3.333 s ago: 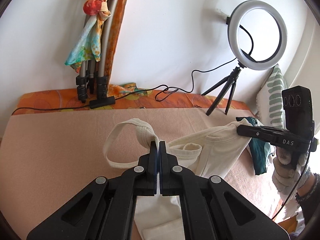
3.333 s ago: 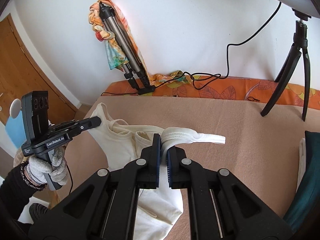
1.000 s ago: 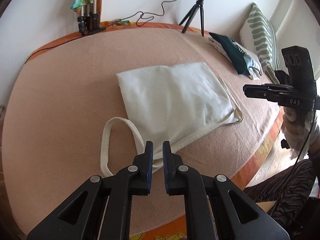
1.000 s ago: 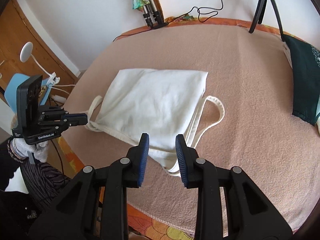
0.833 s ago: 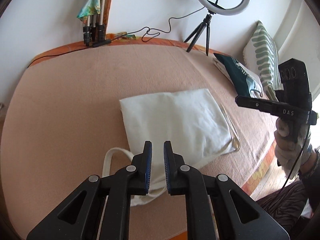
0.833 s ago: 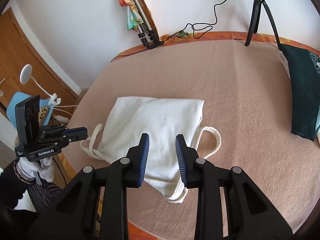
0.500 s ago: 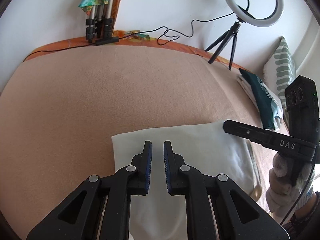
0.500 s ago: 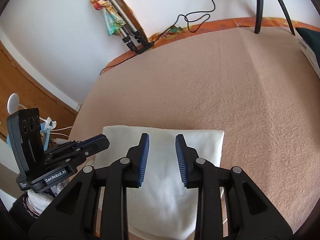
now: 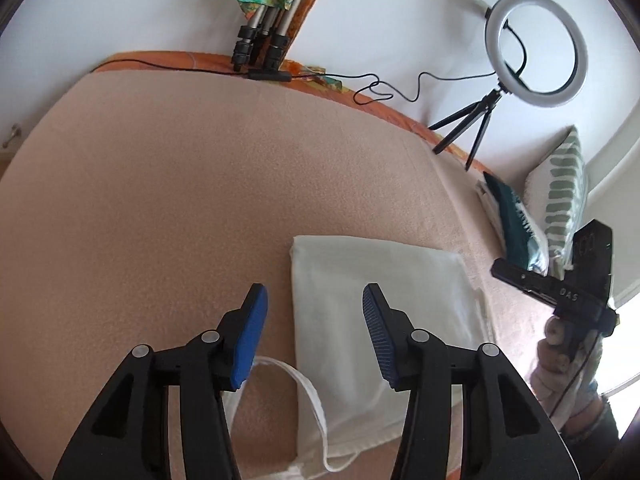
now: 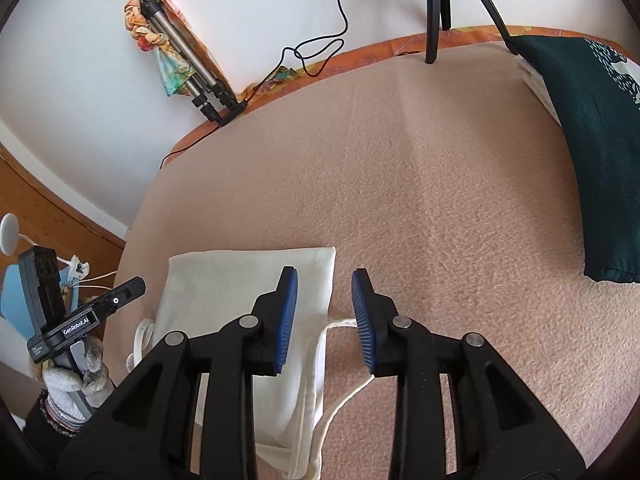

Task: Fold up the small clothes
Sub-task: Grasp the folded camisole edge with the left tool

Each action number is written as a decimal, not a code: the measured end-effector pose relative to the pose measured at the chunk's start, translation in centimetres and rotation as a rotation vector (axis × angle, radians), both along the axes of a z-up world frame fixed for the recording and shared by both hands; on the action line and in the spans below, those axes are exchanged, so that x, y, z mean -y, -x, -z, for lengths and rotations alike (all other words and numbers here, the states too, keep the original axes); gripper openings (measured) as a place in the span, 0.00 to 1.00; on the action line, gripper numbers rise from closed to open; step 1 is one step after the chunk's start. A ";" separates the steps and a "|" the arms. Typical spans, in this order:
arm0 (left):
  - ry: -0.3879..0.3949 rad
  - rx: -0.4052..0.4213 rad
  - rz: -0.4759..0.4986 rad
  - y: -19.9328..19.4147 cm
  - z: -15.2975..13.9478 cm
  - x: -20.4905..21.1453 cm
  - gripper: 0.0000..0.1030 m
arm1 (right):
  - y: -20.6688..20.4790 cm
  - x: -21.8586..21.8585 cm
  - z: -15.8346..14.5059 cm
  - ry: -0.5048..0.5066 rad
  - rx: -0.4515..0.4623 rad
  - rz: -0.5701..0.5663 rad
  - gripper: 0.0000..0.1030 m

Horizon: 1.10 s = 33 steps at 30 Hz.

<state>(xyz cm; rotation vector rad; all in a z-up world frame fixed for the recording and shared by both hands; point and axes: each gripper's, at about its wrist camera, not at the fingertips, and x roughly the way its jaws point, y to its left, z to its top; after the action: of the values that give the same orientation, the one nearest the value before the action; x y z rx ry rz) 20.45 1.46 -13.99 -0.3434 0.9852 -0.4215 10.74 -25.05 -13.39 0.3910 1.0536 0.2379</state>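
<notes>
My left gripper [image 9: 315, 304] hangs over the peach blanket [image 9: 160, 200], jaws opening — nothing pinched between the blue pads [image 9: 250, 336]. The folded cream top [image 9: 380, 292] lies flat below, its left edge running between my fingers, a strap [image 9: 308, 396] looping out near me. At right the other gripper [image 9: 560, 292] sits in a gloved hand [image 9: 560, 356]. Beyond — a ring light [image 9: 536, 48] on its tripod, a striped pillow [image 9: 564, 196], folded dark-green cloth [image 9: 512, 212].

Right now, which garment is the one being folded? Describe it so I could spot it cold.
On the peach blanket covering the bed, look at the near edge. The cream tank top lies there folded flat, a strap loop trailing beside it. Unlike the dark green garment stacked by the striped pillow, it is pale and plain.
</notes>
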 end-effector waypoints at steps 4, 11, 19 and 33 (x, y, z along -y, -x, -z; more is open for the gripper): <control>0.010 -0.064 0.075 1.2 0.9 1.3 0.47 | 0.3 -0.1 -0.1 -0.044 0.010 -0.023 0.38; 0.001 -0.150 0.035 4.2 3.3 0.0 0.47 | -0.7 0.3 1.9 -0.075 -0.037 -0.022 0.40; 0.036 -0.110 0.041 5.1 3.6 0.1 0.47 | -2.1 1.8 4.4 -0.183 -0.068 0.026 0.41; -0.028 -0.033 0.082 4.9 3.8 2.9 0.34 | -2.5 -0.6 4.7 -0.202 -0.023 -0.010 0.41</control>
<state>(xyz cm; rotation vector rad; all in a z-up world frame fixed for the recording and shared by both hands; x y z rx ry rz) 15.55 -1.41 -17.77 -0.2856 1.0397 -0.4773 13.23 -24.41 -18.05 0.5713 1.0575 0.3511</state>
